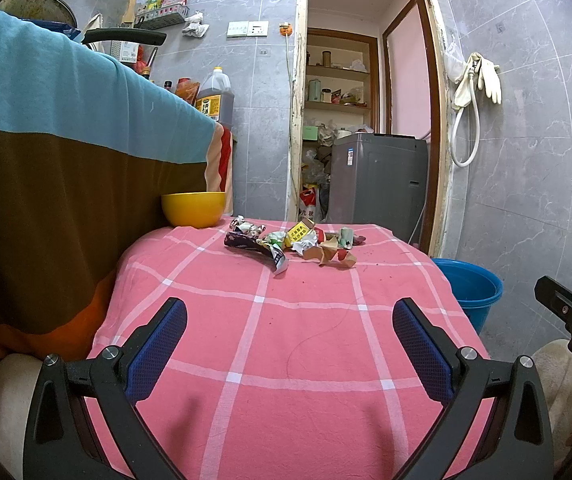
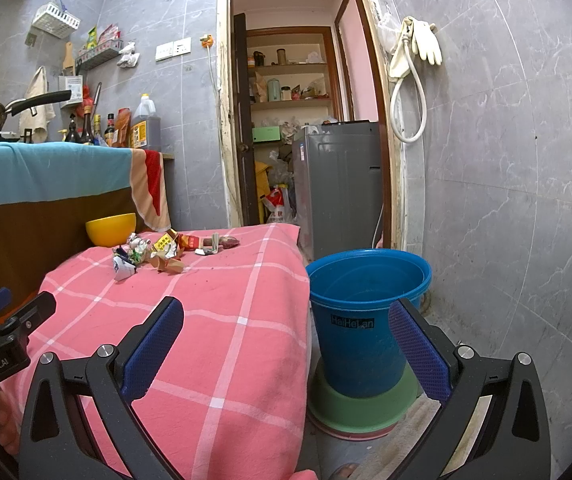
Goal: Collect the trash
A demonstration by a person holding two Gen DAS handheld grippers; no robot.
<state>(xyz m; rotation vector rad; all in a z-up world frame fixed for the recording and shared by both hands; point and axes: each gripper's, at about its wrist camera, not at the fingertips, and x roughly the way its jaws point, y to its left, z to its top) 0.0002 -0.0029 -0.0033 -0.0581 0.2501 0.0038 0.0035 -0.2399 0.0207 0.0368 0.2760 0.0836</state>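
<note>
Nothing collected: I see wrappers (image 1: 293,244) heaped on cloth (image 1: 286,340), bucket (image 2: 365,312) empty; left gripper (image 1: 289,344), right gripper (image 2: 286,344) both wide, holding nothing

A yellow bowl (image 1: 193,209) sits at the far left edge of the pink checked cloth (image 1: 286,340), against a blue-and-brown drape (image 1: 66,128). Beyond the doorway stands a grey washer (image 1: 377,184) — shelves (image 1: 337,72) behind it. Rubber gloves (image 1: 481,76) and a white hose (image 1: 465,132) hang on the tiled wall; an oil jug (image 1: 216,98) stands behind the drape.
</note>
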